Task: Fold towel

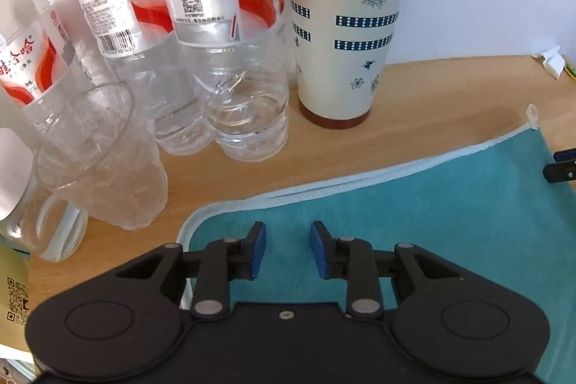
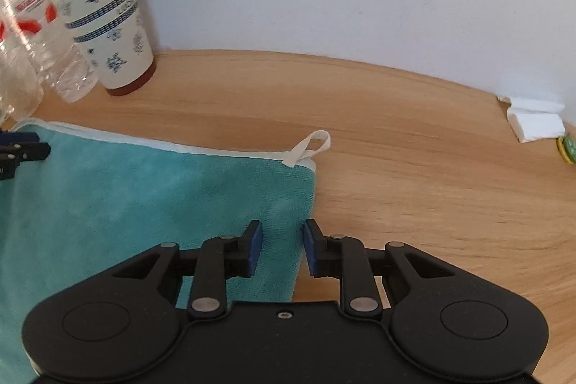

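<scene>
A teal towel [image 1: 414, 222] with a pale blue hem lies flat on the wooden table; two layered edges show along its far side. My left gripper [image 1: 288, 249] hovers open over the towel's left end, nothing between its blue pads. In the right wrist view the same towel [image 2: 144, 204] ends at a corner with a white hanging loop [image 2: 311, 144]. My right gripper [image 2: 280, 247] is open above the towel's right edge, holding nothing. Each gripper's fingers [image 2: 21, 150] show at the edge of the other's view.
Several clear water bottles [image 1: 216, 42] and a glass mug [image 1: 90, 161] crowd the table's back left. A cream tumbler with a red lid and base [image 1: 345, 24] stands beside them near the white wall. A white folded paper [image 2: 536, 121] lies at the far right; bare wood [image 2: 432, 186] lies right of the towel.
</scene>
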`<action>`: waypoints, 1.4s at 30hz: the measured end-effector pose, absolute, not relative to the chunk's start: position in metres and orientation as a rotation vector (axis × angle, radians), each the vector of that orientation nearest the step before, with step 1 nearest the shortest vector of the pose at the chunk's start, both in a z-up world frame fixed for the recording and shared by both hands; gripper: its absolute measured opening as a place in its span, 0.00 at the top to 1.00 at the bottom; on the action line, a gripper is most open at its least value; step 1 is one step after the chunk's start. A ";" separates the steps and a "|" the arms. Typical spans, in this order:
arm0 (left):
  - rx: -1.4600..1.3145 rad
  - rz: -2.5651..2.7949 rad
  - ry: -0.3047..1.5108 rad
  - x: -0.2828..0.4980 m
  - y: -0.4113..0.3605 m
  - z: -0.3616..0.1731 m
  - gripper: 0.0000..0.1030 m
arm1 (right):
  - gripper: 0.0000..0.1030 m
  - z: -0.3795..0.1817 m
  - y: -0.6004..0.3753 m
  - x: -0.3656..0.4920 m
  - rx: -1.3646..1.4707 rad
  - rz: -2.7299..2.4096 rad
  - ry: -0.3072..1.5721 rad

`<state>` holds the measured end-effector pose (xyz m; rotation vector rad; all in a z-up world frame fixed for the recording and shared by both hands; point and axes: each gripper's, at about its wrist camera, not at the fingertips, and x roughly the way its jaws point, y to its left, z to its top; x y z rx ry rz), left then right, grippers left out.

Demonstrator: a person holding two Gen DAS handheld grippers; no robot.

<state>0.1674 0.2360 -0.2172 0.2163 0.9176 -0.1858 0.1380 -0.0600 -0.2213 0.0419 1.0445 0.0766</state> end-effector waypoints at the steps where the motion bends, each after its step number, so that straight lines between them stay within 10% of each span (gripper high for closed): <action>1: 0.213 -0.184 0.919 0.168 0.237 -0.218 0.72 | 0.63 -0.222 -0.061 0.139 0.038 0.072 1.043; 27: 0.120 0.051 1.143 -0.012 0.308 -0.178 0.32 | 0.64 -0.196 -0.041 -0.076 0.227 0.028 1.158; 42: 0.046 0.020 1.189 -0.038 0.320 -0.202 0.30 | 0.64 -0.220 -0.029 -0.111 0.324 -0.069 1.196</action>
